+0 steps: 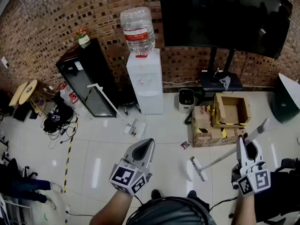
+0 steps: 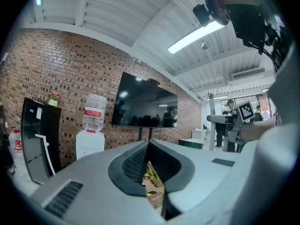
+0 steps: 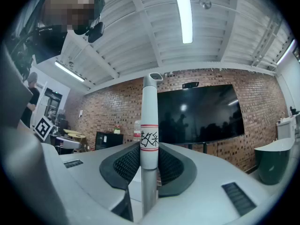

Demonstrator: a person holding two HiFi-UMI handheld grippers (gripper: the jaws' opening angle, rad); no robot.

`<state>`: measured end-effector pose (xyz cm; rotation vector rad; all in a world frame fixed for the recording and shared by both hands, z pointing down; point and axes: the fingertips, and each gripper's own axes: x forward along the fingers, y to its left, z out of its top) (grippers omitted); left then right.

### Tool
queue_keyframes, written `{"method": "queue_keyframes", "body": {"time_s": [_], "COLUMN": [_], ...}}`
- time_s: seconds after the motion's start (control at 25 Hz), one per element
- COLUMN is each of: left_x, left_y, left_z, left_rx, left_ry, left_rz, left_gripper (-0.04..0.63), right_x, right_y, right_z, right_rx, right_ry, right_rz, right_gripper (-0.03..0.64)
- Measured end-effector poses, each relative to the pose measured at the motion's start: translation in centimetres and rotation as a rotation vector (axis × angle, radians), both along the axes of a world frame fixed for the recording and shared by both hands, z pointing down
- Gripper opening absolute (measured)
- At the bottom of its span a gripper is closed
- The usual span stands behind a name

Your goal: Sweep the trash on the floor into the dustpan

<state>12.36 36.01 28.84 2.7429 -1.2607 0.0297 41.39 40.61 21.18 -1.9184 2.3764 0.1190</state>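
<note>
In the head view my right gripper (image 1: 247,150) is shut on the grey broom handle (image 1: 225,155), which slants down left to the white brush head (image 1: 197,168) on the tiled floor. The right gripper view shows that handle (image 3: 149,121) upright between the closed jaws of the right gripper (image 3: 150,156). My left gripper (image 1: 146,146) hovers over the floor at centre, shut with nothing in it; in its own view the left gripper (image 2: 149,148) has its tips touching. A small dark scrap of trash (image 1: 185,145) lies ahead. The white long-handled dustpan (image 1: 133,127) rests near the water dispenser.
A water dispenser (image 1: 144,78) and a black cabinet (image 1: 89,83) stand against the brick wall. Cardboard boxes (image 1: 220,118) and a small bin (image 1: 186,100) sit under the TV (image 1: 225,18). Cables (image 1: 58,118) and striped tape (image 1: 69,153) lie at the left.
</note>
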Motion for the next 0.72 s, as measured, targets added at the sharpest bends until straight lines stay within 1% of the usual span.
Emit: {"method": "queue_keyframes", "body": {"time_s": [0.12, 0.24, 0.4, 0.56, 0.72], "left_x": [-2.5, -5.9, -9.4, -11.1, -10.9], "left_y": [-0.8, -1.8, -3.4, -5.4, -8.9], "left_z": [0.3, 0.6, 1.4, 2.1, 2.2], "left_rx": [0.005, 0.004, -0.005, -0.022, -0.029], "left_ry": [0.004, 0.003, -0.009, -0.002, -0.005], "left_rz": [0.007, 0.012, 0.041, 0.047, 0.068], "left_gripper": [0.008, 0.008, 0.008, 0.008, 0.008], "right_x": [-1.2, -3.1, -4.9, -6.1, -6.5], "right_y": [-0.7, -1.5, -3.1, -5.3, -8.4], "right_z": [0.5, 1.0, 1.7, 2.0, 1.8], "right_rx": [0.006, 0.009, 0.007, 0.006, 0.009], "right_ry": [-0.004, -0.003, -0.001, -0.001, -0.002], "right_rz": [0.035, 0.064, 0.113, 0.128, 0.139], "right_gripper": [0.094, 0.094, 0.094, 0.095, 0.094]}}
